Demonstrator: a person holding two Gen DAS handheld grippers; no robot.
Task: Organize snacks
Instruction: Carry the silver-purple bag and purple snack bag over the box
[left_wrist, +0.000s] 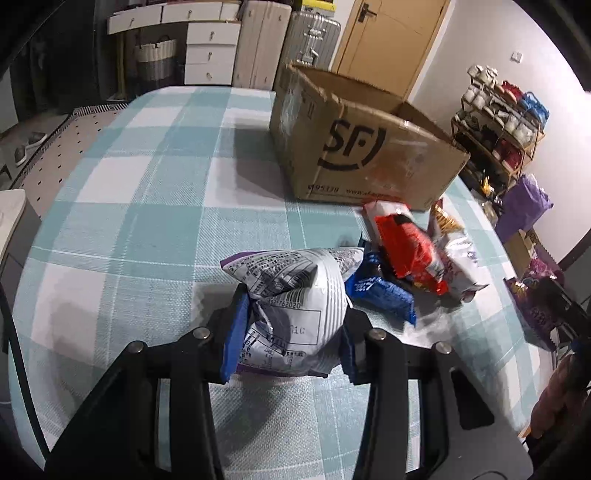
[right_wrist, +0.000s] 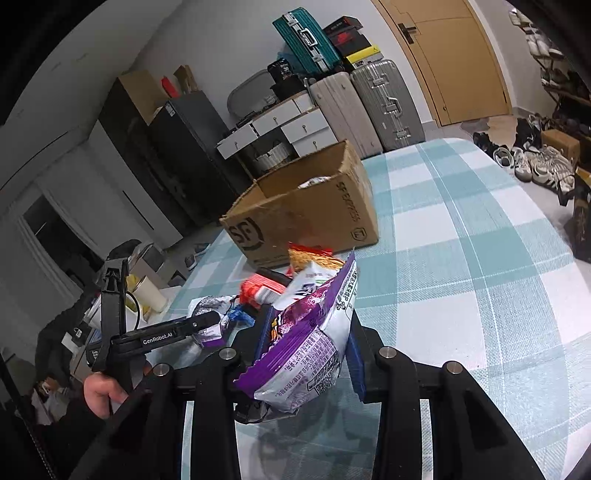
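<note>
**Both grippers loaded; box open at the far end of the table**

The left gripper (left_wrist: 291, 321) is clenched on a white snack bag (left_wrist: 291, 295). The bag is pinched between the blue pads (left_wrist: 232, 332), with its printed back facing the camera and its top bulging above the fingers. It is held above the checked tablecloth (left_wrist: 147, 206), toward the table's near edge.

The right gripper (right_wrist: 310, 343) is clenched on a purple snack bag (right_wrist: 310, 332). The bag stands tilted between the fingers, its serrated seam pointing toward the cardboard box (right_wrist: 306, 210).

The remaining snacks lie in a pile between the grippers and the box: a red packet (left_wrist: 410, 251), a blue packet (left_wrist: 384, 295) and a white packet (left_wrist: 461, 262), overlapping one another. The red packet's far end lies just beside the near wall of the box.

The box stands open-topped toward the far end of the table. In the left wrist view, open cloth extends left of the box and pile to the left edge. In the right wrist view, open cloth runs right of the box to the right edge.
</note>
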